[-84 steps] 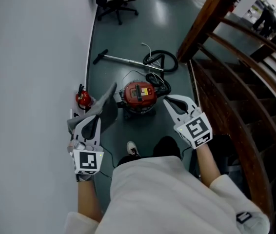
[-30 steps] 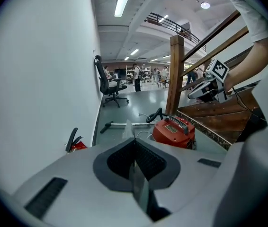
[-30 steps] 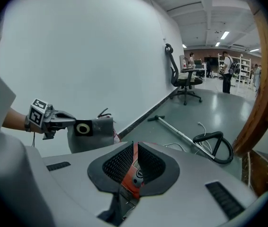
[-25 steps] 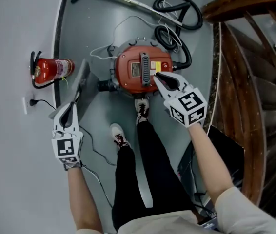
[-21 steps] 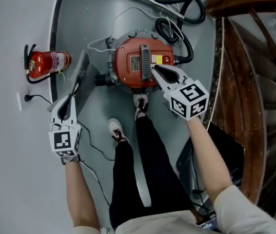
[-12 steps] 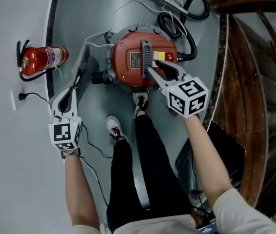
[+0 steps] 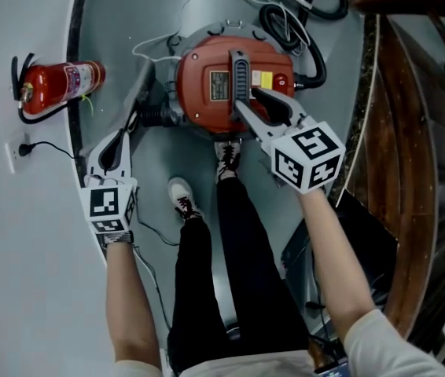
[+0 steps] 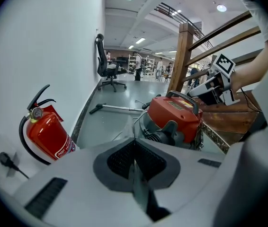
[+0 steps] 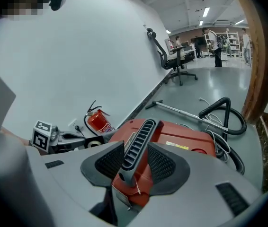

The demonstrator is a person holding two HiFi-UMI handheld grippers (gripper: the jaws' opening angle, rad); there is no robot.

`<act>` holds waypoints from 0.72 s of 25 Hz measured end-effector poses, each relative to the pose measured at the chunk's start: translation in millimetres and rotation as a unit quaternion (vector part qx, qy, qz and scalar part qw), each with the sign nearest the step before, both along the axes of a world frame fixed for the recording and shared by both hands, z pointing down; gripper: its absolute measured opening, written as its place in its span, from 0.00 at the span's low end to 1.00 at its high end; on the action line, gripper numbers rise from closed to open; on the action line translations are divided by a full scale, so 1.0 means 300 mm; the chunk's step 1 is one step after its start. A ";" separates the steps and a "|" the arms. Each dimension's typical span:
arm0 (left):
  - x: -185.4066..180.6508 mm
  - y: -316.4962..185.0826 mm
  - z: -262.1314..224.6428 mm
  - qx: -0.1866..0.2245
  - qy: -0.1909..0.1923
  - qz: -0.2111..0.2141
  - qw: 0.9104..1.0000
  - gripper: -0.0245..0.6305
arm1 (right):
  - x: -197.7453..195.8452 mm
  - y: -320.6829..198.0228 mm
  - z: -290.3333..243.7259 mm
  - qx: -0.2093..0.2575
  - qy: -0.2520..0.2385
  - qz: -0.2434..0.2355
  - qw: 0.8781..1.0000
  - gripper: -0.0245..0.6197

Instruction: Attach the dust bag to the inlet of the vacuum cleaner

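The red vacuum cleaner [image 7: 207,85] stands on the floor in front of the person's feet, its black inlet stub [image 7: 156,115] pointing left. My left gripper [image 7: 122,134] is shut on the thin grey dust bag [image 7: 138,93], which reaches up beside the inlet. The bag shows edge-on as a narrow strip [image 8: 137,186] in the left gripper view. My right gripper [image 7: 246,100] is over the lid and its jaws are opening. The black ribbed handle [image 9: 138,143] stands between the pads [image 9: 109,162] with a little gap on each side.
A red fire extinguisher [image 7: 53,81] lies by the wall on the left, near a socket and cable [image 7: 12,157]. A black hose and white cord [image 7: 301,30] coil behind the vacuum. A wooden stair railing [image 7: 411,132] runs along the right. The person's shoes [image 7: 182,196] stand just below the vacuum.
Both grippers have sunk toward the vacuum. The right jaws, shut a second ago, now stand apart on either side of the handle. The left gripper still holds the bag, now closer to the inlet.
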State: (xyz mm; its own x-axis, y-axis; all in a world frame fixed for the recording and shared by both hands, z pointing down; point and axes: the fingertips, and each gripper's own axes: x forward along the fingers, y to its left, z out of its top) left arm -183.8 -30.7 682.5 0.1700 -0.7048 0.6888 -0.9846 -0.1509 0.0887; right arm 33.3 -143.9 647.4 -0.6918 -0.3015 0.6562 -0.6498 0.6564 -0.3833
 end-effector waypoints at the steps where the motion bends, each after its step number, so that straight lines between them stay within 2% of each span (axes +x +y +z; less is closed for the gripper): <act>1: 0.006 -0.006 0.002 0.004 0.007 -0.005 1.000 0.05 | -0.004 -0.001 0.003 -0.001 -0.003 0.000 1.000 0.28; 18: 0.050 -0.019 0.052 0.020 0.064 -0.060 0.996 0.05 | -0.024 -0.013 0.020 -0.003 -0.024 0.031 0.999 0.31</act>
State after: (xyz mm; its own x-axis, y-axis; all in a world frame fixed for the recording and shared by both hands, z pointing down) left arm -168.8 -36.4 698.1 0.1666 -0.7518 0.6380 -0.9769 -0.0382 0.2101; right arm 26.2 -147.8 653.4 -0.7025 -0.3411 0.6246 -0.6700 0.6128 -0.4190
